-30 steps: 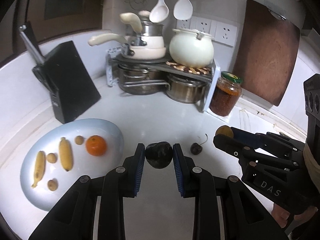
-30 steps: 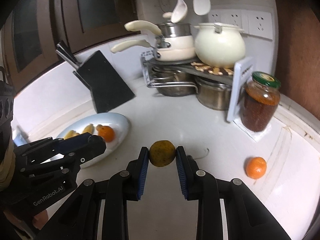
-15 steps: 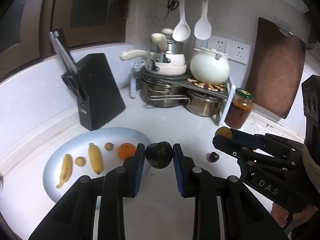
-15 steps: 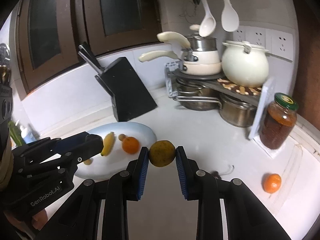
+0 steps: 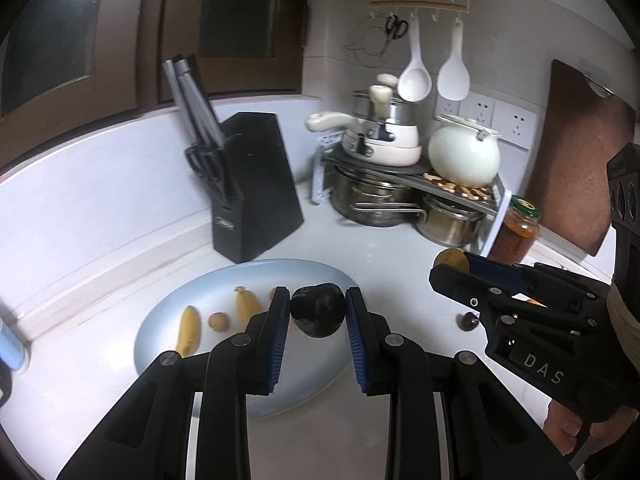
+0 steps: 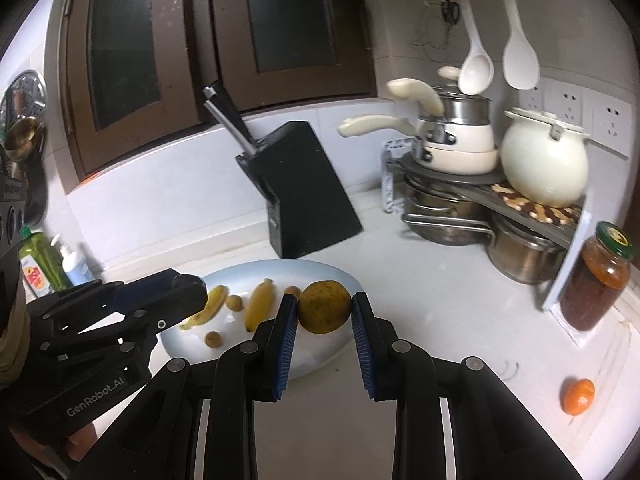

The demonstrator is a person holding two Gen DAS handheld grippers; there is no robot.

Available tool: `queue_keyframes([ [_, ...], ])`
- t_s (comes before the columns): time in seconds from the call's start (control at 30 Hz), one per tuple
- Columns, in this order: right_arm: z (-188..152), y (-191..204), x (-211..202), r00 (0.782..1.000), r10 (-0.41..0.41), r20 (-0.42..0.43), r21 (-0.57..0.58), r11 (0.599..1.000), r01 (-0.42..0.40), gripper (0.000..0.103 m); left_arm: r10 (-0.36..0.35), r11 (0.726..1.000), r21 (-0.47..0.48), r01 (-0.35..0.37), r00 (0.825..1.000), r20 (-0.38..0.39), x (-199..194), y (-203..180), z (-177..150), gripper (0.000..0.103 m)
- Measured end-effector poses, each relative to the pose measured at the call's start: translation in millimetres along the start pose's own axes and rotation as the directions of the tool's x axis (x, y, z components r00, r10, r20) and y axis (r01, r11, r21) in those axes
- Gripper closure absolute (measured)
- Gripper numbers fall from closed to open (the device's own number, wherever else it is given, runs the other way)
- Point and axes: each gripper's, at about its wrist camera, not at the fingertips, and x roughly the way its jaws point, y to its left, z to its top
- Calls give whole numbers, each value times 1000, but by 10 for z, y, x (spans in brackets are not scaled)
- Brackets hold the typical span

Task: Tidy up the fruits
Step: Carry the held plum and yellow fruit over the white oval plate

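A white kitchen surface (image 5: pixel 400 248) seen from two hand-held grippers held side by side above it. The left hand-held gripper (image 5: pixel 318 312) pinches a dark, nearly black fruit (image 5: pixel 318 311) between its blue pads, so the fruit hangs in the air over the right part of a pale blue oval plate (image 5: pixel 168 332). The right hand-held gripper (image 6: pixel 324 308) pinches a round yellow-brown fruit (image 6: pixel 325 306) the same way, over the right end of the same plate as its own camera sees it.

Both fruits are gripped at their widest part, which likely keeps them from slipping while carried. They appear to be held over the plate because that is where fruit is being gathered: two bananas (image 5: pixel 188 330) and several small round brown fruits (image 5: pixel 218 321) already lie on it in a loose row, leaving the right part bare.

Two fruits remain on the surface off the plate: a small dark cherry-like fruit (image 5: pixel 469 321) to the plate's right, and an orange (image 6: pixel 578 396) nearer the surface's right edge.

Towards the back corner stand a black knife block (image 5: pixel 256 188), a rack of pots (image 5: pixel 400 200) and a jar with a green lid (image 6: pixel 600 276), all well apart from the plate.
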Motion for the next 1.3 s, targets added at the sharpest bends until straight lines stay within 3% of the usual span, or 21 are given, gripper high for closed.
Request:
queue_keyframes([
  [0.43, 38, 305, 314, 997, 70, -44, -29, 997, -71, 74, 82, 996, -38, -83, 996, -23, -9, 404, -94, 74],
  [0.9, -104, 594, 754, 983, 114, -141, -46, 991, -122, 74, 150, 985, -70, -158, 984, -99, 115, 781, -347, 74],
  [1.3, -328, 734, 1145, 959, 138, -249, -32, 988, -150, 74, 154, 981, -88, -173, 970, -188, 340, 1017, -618, 74],
])
